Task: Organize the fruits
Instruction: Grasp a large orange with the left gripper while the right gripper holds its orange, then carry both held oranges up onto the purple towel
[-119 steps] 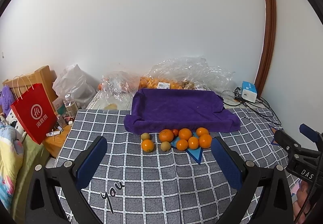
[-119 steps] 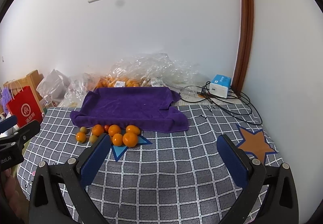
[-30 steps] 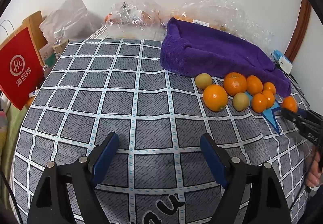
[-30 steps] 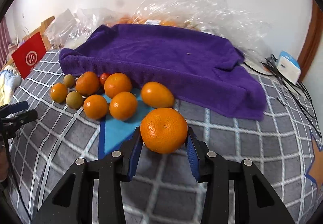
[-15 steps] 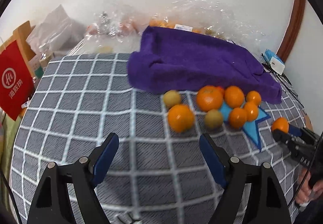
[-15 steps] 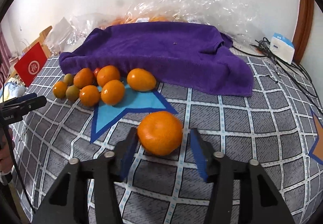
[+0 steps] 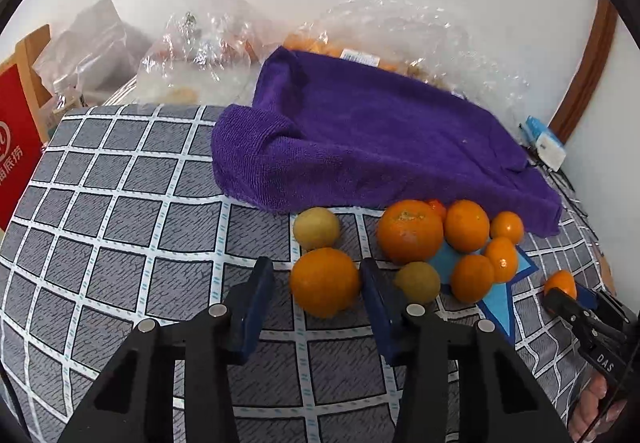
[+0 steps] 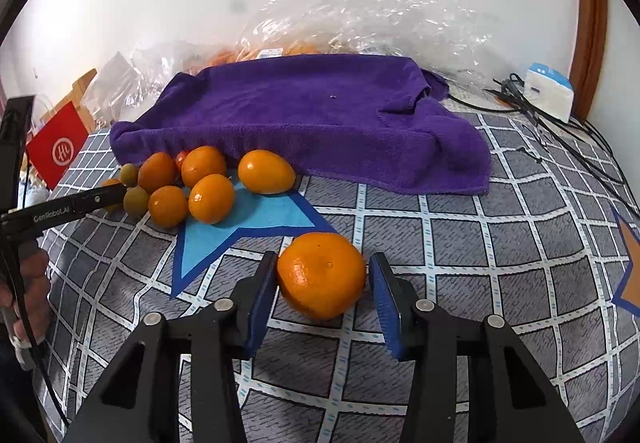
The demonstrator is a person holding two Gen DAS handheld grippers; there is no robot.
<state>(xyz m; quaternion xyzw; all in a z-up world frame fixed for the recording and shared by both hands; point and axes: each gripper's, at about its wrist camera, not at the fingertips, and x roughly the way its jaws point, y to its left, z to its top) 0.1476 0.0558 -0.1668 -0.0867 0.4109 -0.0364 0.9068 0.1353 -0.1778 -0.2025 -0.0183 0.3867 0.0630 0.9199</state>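
Between the blue pads of the left gripper [image 7: 316,279] sat an orange [image 7: 325,282] on the checked cloth [image 7: 120,211]; the jaws were closing, the right pad touching the fruit and the left pad a little apart from it. Just beyond that gripper lay a yellowish fruit [image 7: 316,228], and to its right a second one [image 7: 417,281] beside a big orange [image 7: 410,230] and a cluster of smaller oranges [image 7: 478,255] on a blue star mark [image 7: 496,303]. Beyond them spread a purple towel [image 7: 380,147].

The right gripper [image 8: 322,283] held its jaws around a mandarin [image 8: 321,274] resting on the cloth; they too were closing, with the left pad against the peel and a thin gap at the right pad. Ahead and left of it lay the pile of fruit [image 8: 200,183], with the left gripper's tip reaching in from the far left. Far to the right, cables [image 8: 560,123] and a white box [image 8: 550,91] lay near the wall.
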